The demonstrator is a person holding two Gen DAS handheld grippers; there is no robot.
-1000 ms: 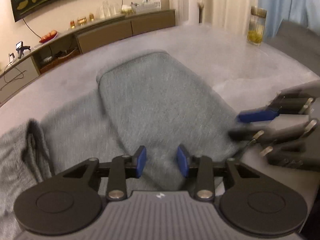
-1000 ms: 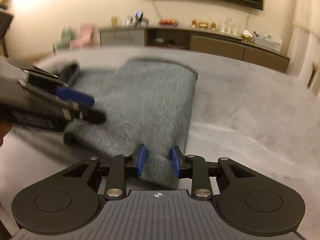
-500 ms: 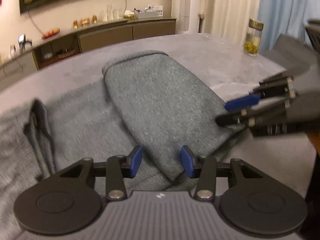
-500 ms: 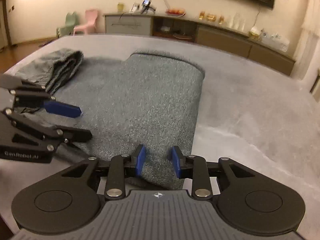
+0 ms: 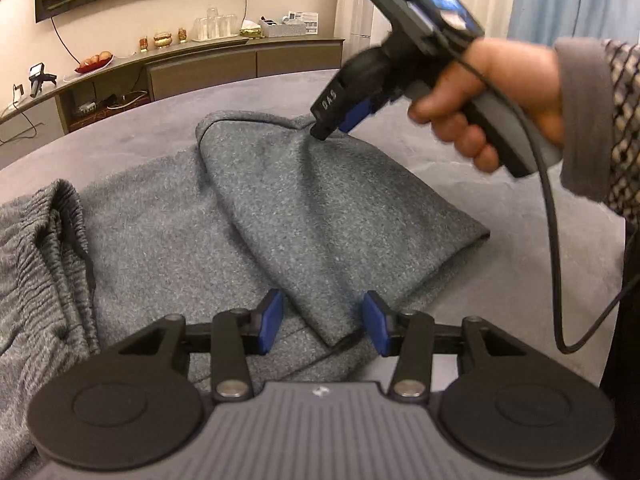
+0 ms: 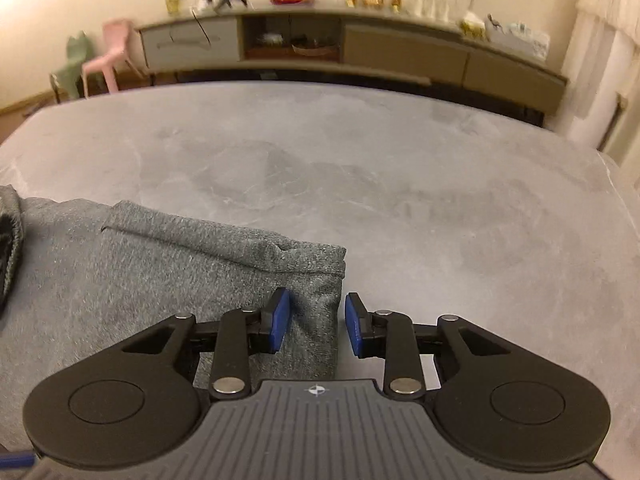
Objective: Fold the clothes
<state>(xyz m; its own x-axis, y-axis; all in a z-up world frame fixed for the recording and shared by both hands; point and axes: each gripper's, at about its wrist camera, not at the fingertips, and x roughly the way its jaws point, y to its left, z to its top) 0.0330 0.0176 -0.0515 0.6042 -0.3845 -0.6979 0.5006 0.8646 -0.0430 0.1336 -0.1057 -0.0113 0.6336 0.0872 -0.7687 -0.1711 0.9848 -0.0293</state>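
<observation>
A grey knit garment (image 5: 312, 208) lies on the grey table (image 5: 500, 240), one part folded over the rest, with its ribbed waistband (image 5: 36, 248) bunched at the left. My left gripper (image 5: 322, 322) is open, its blue pads on either side of the fold's near corner. A person's hand (image 5: 492, 96) holds my right gripper (image 5: 334, 126) at the far end of the fold, tips down on the cloth. In the right wrist view my right gripper (image 6: 314, 322) is open astride the garment's (image 6: 160, 272) hemmed edge, with fabric between its fingers.
A black cable (image 5: 552, 240) hangs from the right gripper over the table's right side. Bare grey tabletop (image 6: 400, 184) stretches beyond the garment. A long sideboard (image 6: 360, 52) with glasses and a fruit bowl lines the far wall, with small chairs (image 6: 104, 60) at its left.
My right gripper has swung from the fold's near right corner up to its far end. My left gripper stays open by the near corner.
</observation>
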